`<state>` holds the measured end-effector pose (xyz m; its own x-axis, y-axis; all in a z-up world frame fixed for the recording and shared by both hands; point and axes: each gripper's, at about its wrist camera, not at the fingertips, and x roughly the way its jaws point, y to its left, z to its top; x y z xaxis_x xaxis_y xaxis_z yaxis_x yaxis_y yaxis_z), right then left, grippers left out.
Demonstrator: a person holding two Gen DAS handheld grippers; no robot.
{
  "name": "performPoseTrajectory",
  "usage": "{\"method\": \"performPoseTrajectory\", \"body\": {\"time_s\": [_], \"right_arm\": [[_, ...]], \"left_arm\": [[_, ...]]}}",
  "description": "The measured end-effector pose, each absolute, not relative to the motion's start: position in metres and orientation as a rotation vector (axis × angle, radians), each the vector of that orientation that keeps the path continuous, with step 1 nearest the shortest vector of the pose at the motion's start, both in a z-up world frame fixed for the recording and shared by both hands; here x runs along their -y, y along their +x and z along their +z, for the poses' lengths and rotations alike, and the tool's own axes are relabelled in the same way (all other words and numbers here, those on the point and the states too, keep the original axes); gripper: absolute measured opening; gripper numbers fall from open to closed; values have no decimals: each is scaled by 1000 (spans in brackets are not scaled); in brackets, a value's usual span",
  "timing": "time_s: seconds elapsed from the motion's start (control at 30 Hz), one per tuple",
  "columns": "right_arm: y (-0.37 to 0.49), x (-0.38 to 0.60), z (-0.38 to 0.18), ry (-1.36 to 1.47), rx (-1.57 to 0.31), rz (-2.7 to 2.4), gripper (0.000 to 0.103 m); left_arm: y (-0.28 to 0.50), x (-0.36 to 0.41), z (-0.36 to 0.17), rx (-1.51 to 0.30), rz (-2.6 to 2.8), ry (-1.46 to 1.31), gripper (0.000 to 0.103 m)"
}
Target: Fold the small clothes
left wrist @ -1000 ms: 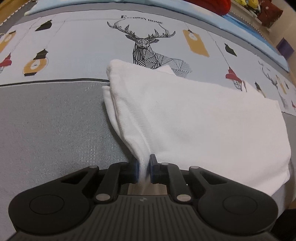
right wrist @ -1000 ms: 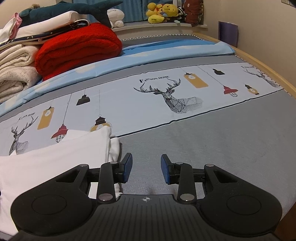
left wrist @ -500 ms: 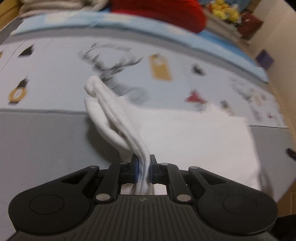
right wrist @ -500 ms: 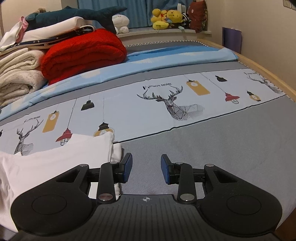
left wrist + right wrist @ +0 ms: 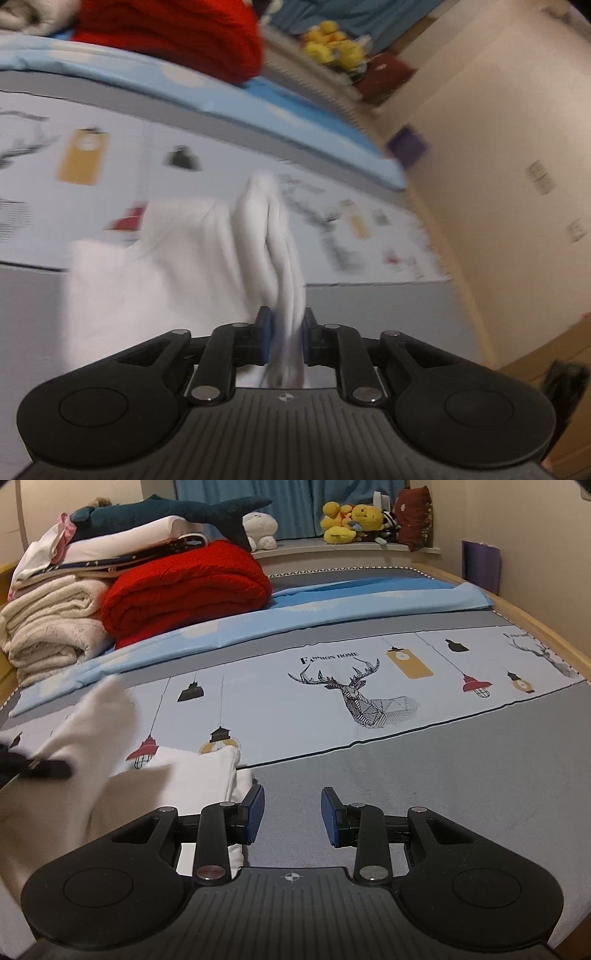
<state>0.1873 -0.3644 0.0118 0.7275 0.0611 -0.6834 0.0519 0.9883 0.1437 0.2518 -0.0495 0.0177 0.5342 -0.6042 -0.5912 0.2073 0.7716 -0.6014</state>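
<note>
on the bed — left gripper clamped on bunched white garment, lifted; right gripper parted wide, empty.

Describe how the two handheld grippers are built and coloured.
Both the left gripper and right gripper look alike: matte black bodies with ribbed tops, a small crosshair mark, round side discs, black linkage bars with silver rivets, and jaws faced with blue pads. No cables or sleeves show.
</note>
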Motion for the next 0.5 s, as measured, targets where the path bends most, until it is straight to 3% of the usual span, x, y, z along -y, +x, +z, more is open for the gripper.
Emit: {"method": "performPoseTrajectory", "body": {"time_s": [0.07, 0.2, 0.5], "right_arm": [[188, 364, 10, 160, -765, 6, 35], [194, 359, 7, 178, -779, 24, 35], [233, 315, -12, 362, -907, 139, 38]], "left_arm": [[251, 57, 21, -852, -612, -558, 45], [249, 38, 27, -838, -558, -505, 45], [241, -3, -26, -1171, -317, -168, 43]]}}
